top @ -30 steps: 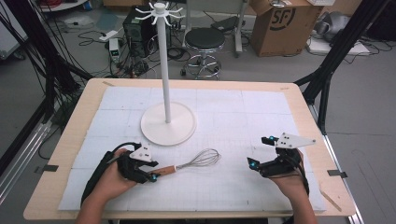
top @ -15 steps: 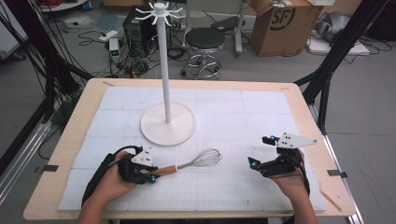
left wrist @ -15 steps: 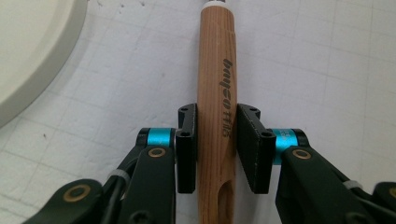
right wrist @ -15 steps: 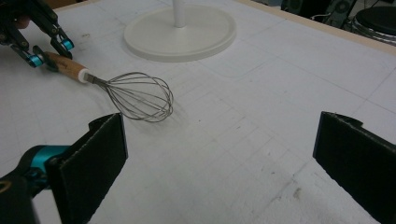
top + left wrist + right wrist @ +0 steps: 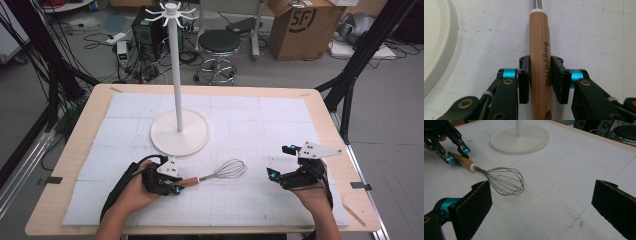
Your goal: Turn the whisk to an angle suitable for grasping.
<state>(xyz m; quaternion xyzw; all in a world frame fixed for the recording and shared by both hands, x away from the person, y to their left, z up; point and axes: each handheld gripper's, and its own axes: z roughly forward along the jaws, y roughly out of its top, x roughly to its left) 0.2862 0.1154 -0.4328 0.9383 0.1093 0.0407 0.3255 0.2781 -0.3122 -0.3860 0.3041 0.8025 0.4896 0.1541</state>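
A wire whisk (image 5: 227, 170) with a wooden handle (image 5: 539, 37) lies on the white mat near the front of the table. My left gripper (image 5: 175, 187) is shut on the handle, whose sides its two black pads (image 5: 524, 75) press. The right gripper view shows the whisk head (image 5: 504, 181) and my left gripper (image 5: 456, 155) at the far end of the handle. To the right of the whisk, my right gripper (image 5: 279, 161) rests open, its jaws (image 5: 541, 202) wide apart with nothing between them.
A tall white stand with hooks at its top has its pole (image 5: 175, 75) on a round base (image 5: 180, 132), just behind the whisk. The base edge (image 5: 436, 37) is left of my left jaws. Boxes, a stool and cables lie beyond the table.
My left gripper slid right along the whisk handle and its jaws closed on it. The whisk shifted slightly right. The right gripper stayed still.
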